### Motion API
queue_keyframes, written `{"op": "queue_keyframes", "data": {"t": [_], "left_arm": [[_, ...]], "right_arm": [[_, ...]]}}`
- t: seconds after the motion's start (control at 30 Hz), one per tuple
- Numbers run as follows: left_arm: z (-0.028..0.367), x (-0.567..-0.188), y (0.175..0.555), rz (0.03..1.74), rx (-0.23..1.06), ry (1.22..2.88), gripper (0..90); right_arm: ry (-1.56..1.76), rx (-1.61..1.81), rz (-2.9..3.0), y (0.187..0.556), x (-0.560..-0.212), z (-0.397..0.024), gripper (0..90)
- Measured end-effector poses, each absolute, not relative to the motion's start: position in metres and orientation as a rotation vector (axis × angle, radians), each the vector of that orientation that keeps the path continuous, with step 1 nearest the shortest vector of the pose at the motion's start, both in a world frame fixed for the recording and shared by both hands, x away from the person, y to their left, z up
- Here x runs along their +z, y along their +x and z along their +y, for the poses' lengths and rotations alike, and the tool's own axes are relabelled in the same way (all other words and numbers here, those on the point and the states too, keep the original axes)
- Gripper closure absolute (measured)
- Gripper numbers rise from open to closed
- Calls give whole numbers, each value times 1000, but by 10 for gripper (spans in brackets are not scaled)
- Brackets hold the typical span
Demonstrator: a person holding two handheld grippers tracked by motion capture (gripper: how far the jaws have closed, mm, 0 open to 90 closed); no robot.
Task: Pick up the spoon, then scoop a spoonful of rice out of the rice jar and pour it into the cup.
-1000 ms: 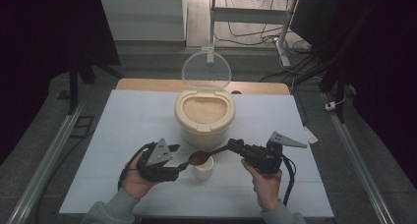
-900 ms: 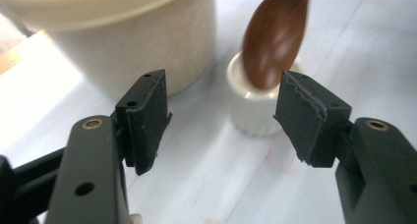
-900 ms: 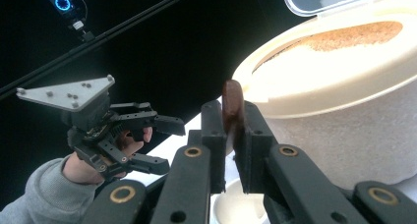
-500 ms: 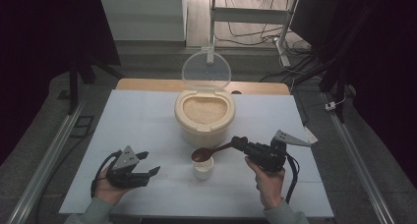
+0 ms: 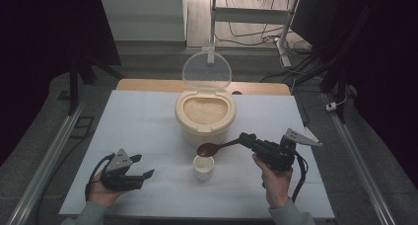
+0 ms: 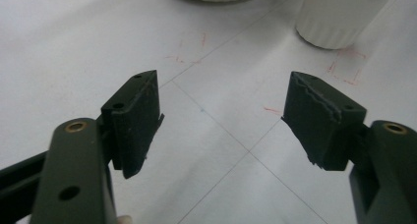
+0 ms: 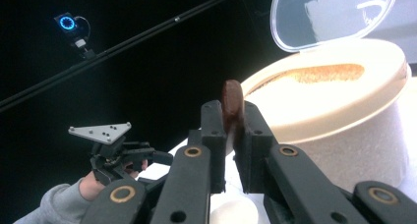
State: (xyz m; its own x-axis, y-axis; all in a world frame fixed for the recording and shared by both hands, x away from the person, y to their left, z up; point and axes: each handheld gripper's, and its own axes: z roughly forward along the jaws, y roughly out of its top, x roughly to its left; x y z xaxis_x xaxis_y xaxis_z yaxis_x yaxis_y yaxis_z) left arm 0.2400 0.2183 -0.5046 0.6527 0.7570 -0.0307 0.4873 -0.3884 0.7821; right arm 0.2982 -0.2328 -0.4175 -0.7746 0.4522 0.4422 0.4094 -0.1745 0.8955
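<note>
One spoon (image 5: 217, 147), one cup (image 5: 203, 168), one bin (image 5: 205, 117), perhaps rice-filled.

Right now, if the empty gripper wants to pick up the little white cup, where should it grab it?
Probably around the ribbed side wall of the cup, coming level from the cup's left, where the open left gripper already sits. The cup stands upright and round, so two jaws fit either side. Stay below the rim: the spoon in the right gripper hangs over its mouth.
</note>
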Motion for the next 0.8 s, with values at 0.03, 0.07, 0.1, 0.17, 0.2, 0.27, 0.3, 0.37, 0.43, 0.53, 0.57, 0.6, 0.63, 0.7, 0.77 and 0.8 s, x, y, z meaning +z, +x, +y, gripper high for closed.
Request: {"op": "queue_keyframes", "data": {"t": [0.03, 0.07, 0.1, 0.17, 0.2, 0.27, 0.3, 0.37, 0.43, 0.53, 0.57, 0.6, 0.63, 0.7, 0.77, 0.8], "left_arm": [[218, -505, 241, 969, 416, 2064, 270], [218, -506, 241, 974, 407, 2065, 260], [218, -507, 242, 980, 400, 2069, 248], [217, -508, 242, 987, 390, 2070, 231], [217, -508, 243, 987, 385, 2073, 224], [217, -507, 243, 987, 385, 2070, 217], [217, -507, 243, 984, 386, 2069, 215], [217, -507, 243, 985, 386, 2066, 215], [218, -507, 243, 986, 392, 2061, 215], [218, -507, 243, 985, 387, 2060, 214], [218, -507, 243, 985, 387, 2060, 214], [218, -507, 243, 986, 386, 2060, 214], [218, -507, 243, 987, 386, 2061, 214], [218, -508, 243, 985, 384, 2064, 214], [217, -508, 243, 986, 381, 2064, 215], [217, -508, 244, 988, 380, 2068, 215]], "right_arm": [[1041, 2147, 1995, 298, -416, -234, 829], [1034, 2150, 1992, 298, -416, -235, 829], [1034, 2153, 1989, 298, -415, -236, 829], [1021, 2165, 1980, 298, -413, -238, 829], [1020, 2172, 1972, 298, -411, -238, 830], [1005, 2180, 1955, 297, -406, -239, 830], [995, 2185, 1943, 298, -402, -240, 829], [975, 2189, 1922, 299, -394, -241, 829], [971, 2196, 1896, 302, -388, -241, 829], [979, 2191, 1863, 311, -380, -242, 829], [984, 2186, 1856, 315, -377, -241, 829], [986, 2176, 1850, 319, -375, -241, 829], [994, 2167, 1844, 323, -373, -241, 829], [1005, 2166, 1831, 331, -369, -242, 829], [1021, 2165, 1831, 340, -367, -241, 829], [1026, 2153, 1824, 343, -366, -241, 829]]}}
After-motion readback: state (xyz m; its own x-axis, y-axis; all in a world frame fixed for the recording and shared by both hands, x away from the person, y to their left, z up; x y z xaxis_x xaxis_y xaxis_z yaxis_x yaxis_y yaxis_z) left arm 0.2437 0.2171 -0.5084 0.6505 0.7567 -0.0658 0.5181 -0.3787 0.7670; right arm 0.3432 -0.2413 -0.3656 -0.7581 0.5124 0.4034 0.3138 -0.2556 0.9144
